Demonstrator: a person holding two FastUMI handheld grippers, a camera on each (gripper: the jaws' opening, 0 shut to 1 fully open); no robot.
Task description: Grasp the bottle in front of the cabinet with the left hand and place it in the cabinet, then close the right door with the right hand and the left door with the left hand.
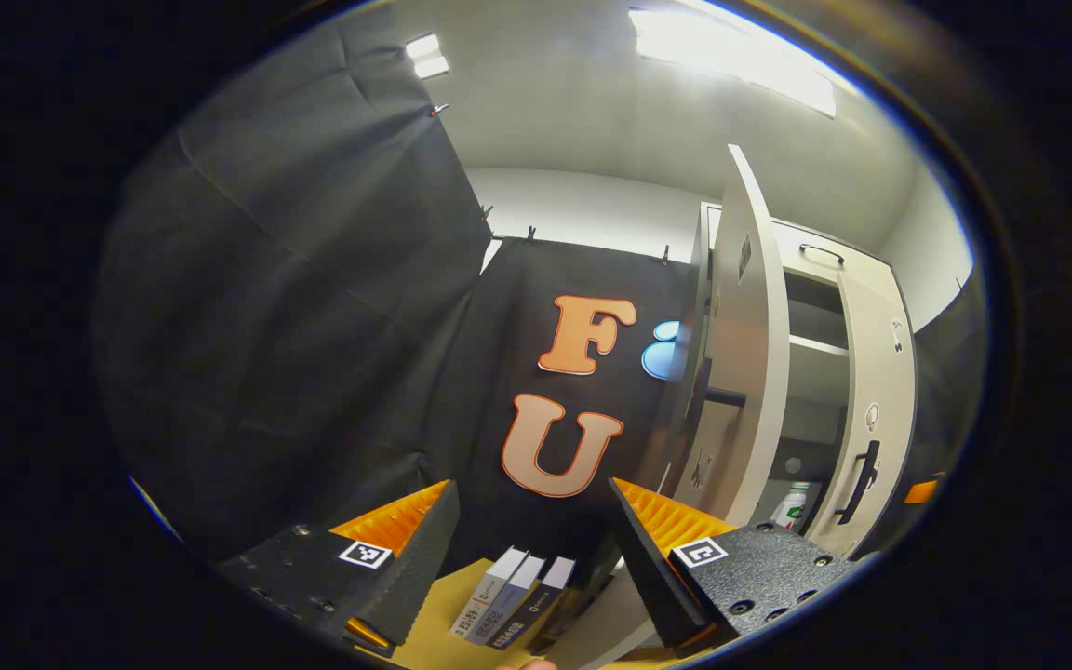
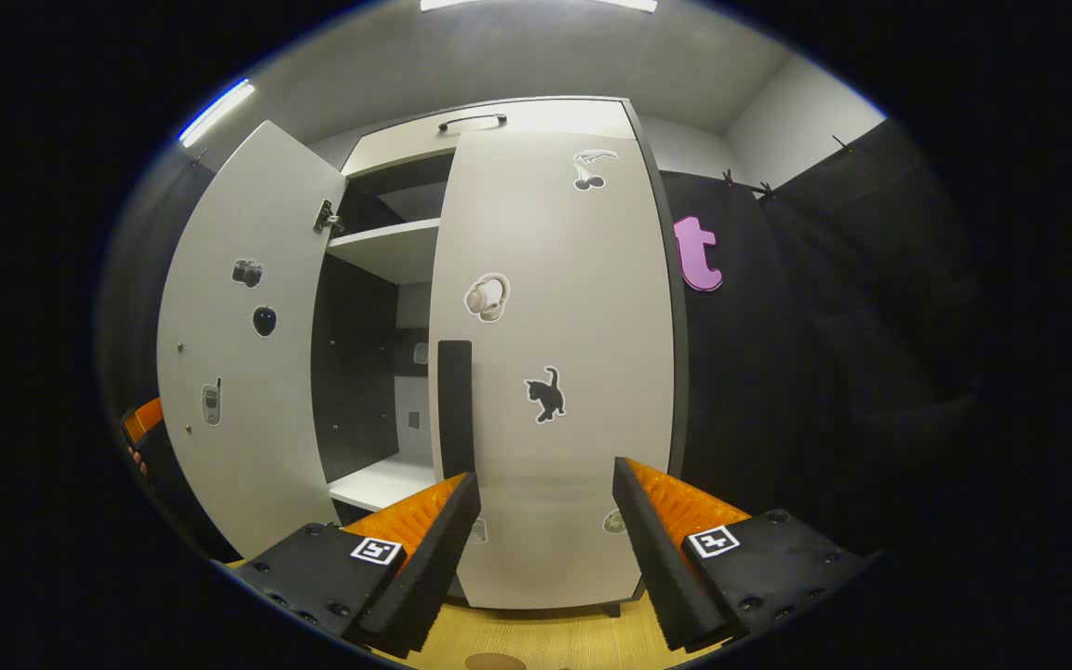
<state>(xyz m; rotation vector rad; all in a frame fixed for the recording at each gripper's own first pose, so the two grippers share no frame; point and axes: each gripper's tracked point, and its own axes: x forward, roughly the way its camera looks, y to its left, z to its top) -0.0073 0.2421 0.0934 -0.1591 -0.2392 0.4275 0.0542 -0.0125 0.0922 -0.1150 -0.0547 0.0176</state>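
The white cabinet (image 2: 406, 251) has its left door (image 2: 238, 354) swung wide open. Its right door (image 2: 555, 372) with a dark handle (image 2: 454, 405) looks closed or nearly so. My right gripper (image 2: 545, 549) is open with nothing in it, close in front of that door's lower part. In the left gripper view the left door (image 1: 750, 354) shows edge-on and the right door (image 1: 876, 400) stands beyond it. Between them a white bottle (image 1: 789, 507) with a green label stands low inside the cabinet. My left gripper (image 1: 536, 568) is open and holds nothing, off to the left of the open door.
Three books (image 1: 513, 600) lie on the yellow wooden table (image 1: 443, 642) below my left gripper. A shelf (image 2: 387, 247) crosses the upper cabinet, with a top drawer handle (image 2: 471, 121) above. The other gripper (image 2: 140, 423) and a hand show behind the open left door.
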